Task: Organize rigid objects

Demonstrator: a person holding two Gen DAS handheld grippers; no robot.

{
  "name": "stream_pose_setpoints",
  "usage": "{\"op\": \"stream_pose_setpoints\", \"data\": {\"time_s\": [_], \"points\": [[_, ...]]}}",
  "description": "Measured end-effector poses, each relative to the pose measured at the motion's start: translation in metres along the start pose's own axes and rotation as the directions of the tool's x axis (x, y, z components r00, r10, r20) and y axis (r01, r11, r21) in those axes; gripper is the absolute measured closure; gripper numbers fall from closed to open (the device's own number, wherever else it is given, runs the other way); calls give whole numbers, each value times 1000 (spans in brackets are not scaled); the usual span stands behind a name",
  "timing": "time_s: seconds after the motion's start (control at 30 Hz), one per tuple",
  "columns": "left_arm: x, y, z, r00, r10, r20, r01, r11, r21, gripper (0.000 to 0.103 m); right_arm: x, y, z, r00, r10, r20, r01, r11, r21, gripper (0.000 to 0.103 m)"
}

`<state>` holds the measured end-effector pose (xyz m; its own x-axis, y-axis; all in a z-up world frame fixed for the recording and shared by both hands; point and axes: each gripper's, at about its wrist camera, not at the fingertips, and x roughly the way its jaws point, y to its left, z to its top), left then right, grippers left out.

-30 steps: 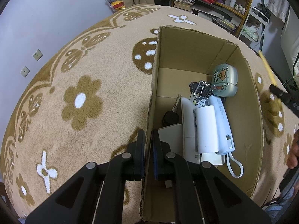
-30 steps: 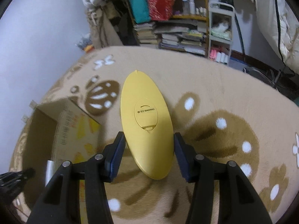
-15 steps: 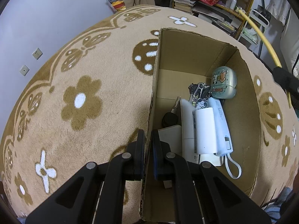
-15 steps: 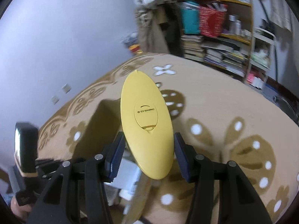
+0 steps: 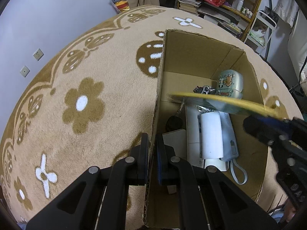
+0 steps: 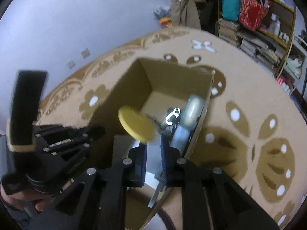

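Note:
An open cardboard box (image 5: 191,44) stands on the flowered rug. My left gripper (image 5: 153,143) is shut on the box's left wall (image 5: 156,115). A flat yellow oval case (image 6: 136,125) hangs in the air above the box, blurred, just beyond my right gripper (image 6: 153,145), whose fingers stand a small gap apart with nothing between them. The case also shows edge-on in the left wrist view (image 5: 220,100). Inside the box lie a green cartoon tin (image 5: 229,83), a white roll (image 5: 210,134), a pale blue device (image 5: 228,143) and keys (image 5: 204,90).
The beige rug with brown flowers (image 5: 82,103) surrounds the box. Cluttered shelves (image 5: 220,2) stand at the back right. A white wall with sockets (image 5: 38,54) is at the left. My left gripper and hand show in the right wrist view (image 6: 48,153).
My right gripper swung over the box and let go of the yellow case, which now drops free above the contents; its jaws have narrowed. The left gripper has kept its hold on the wall.

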<state>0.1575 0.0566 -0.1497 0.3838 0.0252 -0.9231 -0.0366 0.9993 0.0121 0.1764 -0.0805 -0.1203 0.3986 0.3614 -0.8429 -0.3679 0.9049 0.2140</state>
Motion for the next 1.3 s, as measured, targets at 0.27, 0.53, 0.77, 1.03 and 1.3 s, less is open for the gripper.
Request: {"op": "stream_pose_setpoints", "data": {"time_s": [0.27, 0.53, 0.77, 1.03, 1.3], "points": [[-1, 0, 0, 1000, 1, 3, -1, 1000, 0, 96, 7, -4, -7, 999, -8, -36, 9, 1000, 14, 87], [-2, -1, 1, 1000, -1, 12, 1, 1000, 1, 96, 3, -11, -7, 1000, 17, -26, -16, 999, 52, 87], [-7, -1, 0, 1000, -11, 26, 11, 1000, -4, 96, -6, -9, -9, 1000, 8, -18, -6, 997, 71, 79], [-31, -9, -6, 993, 3, 120, -7, 999, 35, 92, -36, -9, -9, 1000, -1, 31, -1, 996, 91, 45], [-63, -19, -17, 979, 6, 202, -24, 996, 86, 84, -70, -14, -17, 993, -91, 74, 80, 987, 139, 14]]}}
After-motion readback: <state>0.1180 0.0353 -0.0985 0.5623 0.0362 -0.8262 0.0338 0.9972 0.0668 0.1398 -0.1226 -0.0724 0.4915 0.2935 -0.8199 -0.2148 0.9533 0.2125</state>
